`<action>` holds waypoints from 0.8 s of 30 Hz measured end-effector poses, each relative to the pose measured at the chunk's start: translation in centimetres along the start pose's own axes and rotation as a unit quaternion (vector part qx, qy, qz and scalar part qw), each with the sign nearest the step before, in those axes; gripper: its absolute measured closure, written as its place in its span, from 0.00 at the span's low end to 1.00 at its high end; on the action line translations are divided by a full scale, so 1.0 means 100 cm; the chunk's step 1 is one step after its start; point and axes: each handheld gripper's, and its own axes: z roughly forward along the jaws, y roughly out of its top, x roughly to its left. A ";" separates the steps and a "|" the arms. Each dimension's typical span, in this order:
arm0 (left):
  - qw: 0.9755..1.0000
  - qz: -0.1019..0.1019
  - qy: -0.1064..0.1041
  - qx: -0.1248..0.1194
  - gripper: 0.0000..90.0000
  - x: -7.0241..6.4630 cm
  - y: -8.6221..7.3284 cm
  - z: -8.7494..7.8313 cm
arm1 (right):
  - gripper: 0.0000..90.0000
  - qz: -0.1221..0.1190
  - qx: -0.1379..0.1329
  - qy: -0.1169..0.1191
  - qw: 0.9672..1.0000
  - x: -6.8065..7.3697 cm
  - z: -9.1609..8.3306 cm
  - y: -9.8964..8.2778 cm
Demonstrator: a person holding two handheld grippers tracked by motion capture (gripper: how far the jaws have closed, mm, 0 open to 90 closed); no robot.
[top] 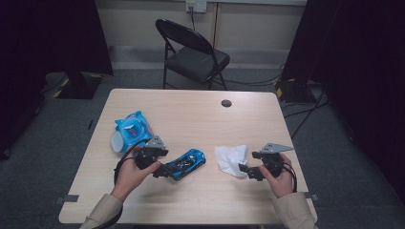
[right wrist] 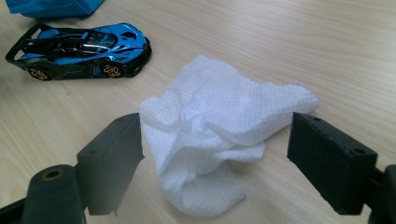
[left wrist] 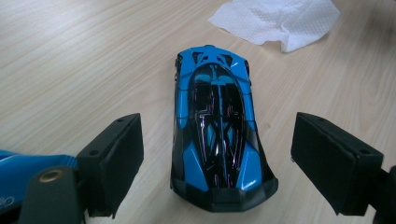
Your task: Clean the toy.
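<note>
High view: the blue toy car (top: pixel 186 163) lies near the middle of the wooden surface (top: pixel 191 119) and serves as the landmark. Left tool (top: pixel 161 171) sits at the car's near-left end, its jaws reaching around the tail. A crumpled white wipe (top: pixel 230 160) lies just to the right of the car, apart from it; the right tool (top: pixel 245 170) is at the wipe's near-right edge. A blue wipes pack (top: pixel 132 129) rests beyond and to the left of the car, its lid seemingly flipped open. Left gripper view: the car (left wrist: pixel 216 126) points away, its tail end between the two black jaws; the jaws stand wide, with bare wood showing on both sides, so nothing is gripped. The wipe (left wrist: pixel 280 21) lies past the car's nose, to the right. Right gripper view: the wipe (right wrist: pixel 215 130) sits bunched between widely spread jaws; the left jaw looks to be at or just touching the cloth's edge, the right jaw stands clear, and the wipe lies slack on the surface, not pinched. The car (right wrist: pixel 81 51) stands side-on beyond the wipe, to the left, with a corner of the pack (right wrist: pixel 51 7) behind it. Judgement: the work looks like wiping the car. A wipe is out of the pack and both tools are lined up, but neither grasp is made yet; gripping car and wipe, and all the wiping, remain.
</note>
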 end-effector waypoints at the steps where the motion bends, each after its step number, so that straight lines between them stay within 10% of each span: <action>1: 1.000 0.000 -0.002 -0.001 0.19 0.000 -0.001 -0.001 | 0.20 0.001 0.000 0.000 1.000 0.000 -0.001 0.000; 24: 1.000 -0.001 0.006 -0.005 0.19 0.002 -0.030 -0.027 | 0.21 0.002 -0.001 0.001 1.000 -0.004 -0.012 -0.011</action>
